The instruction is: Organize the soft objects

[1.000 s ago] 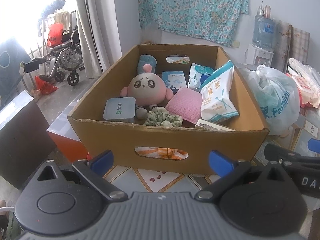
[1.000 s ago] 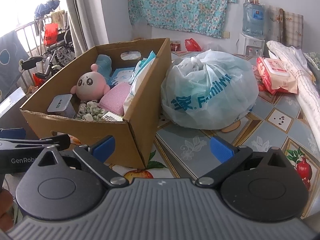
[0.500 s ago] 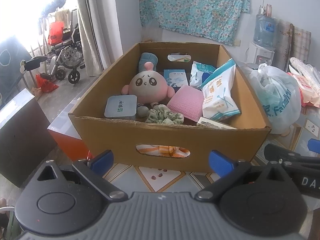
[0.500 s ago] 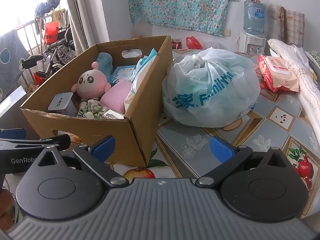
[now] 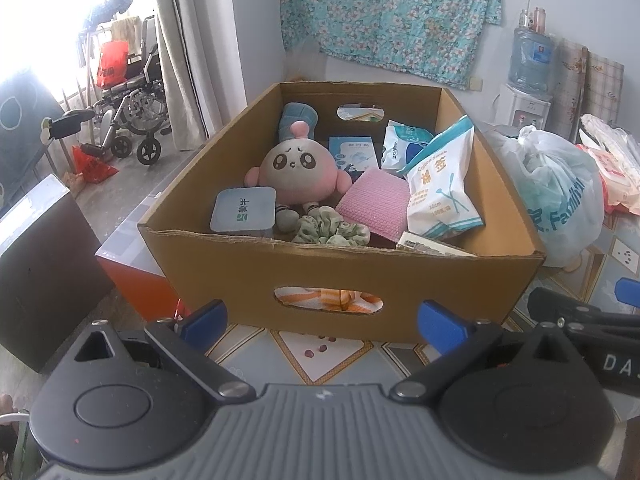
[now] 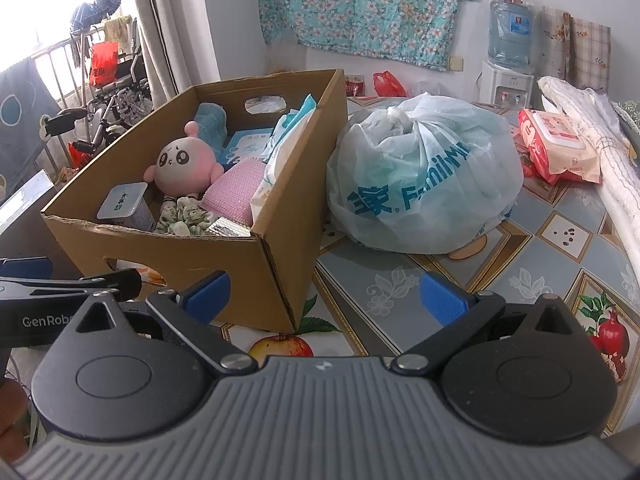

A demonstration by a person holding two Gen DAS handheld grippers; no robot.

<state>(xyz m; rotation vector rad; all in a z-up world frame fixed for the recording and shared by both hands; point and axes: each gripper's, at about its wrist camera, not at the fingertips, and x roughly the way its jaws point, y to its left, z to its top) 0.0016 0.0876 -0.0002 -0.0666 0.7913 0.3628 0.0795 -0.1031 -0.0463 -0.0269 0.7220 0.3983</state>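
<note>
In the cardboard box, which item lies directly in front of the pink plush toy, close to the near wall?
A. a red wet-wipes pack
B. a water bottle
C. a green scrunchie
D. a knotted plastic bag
C: the green scrunchie lies just inside the near wall of the cardboard box, in front of the pink plush toy.

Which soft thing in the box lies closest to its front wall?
The green scrunchie, just behind the front wall of the cardboard box. The pink plush toy and pink cloth lie farther back.
</note>
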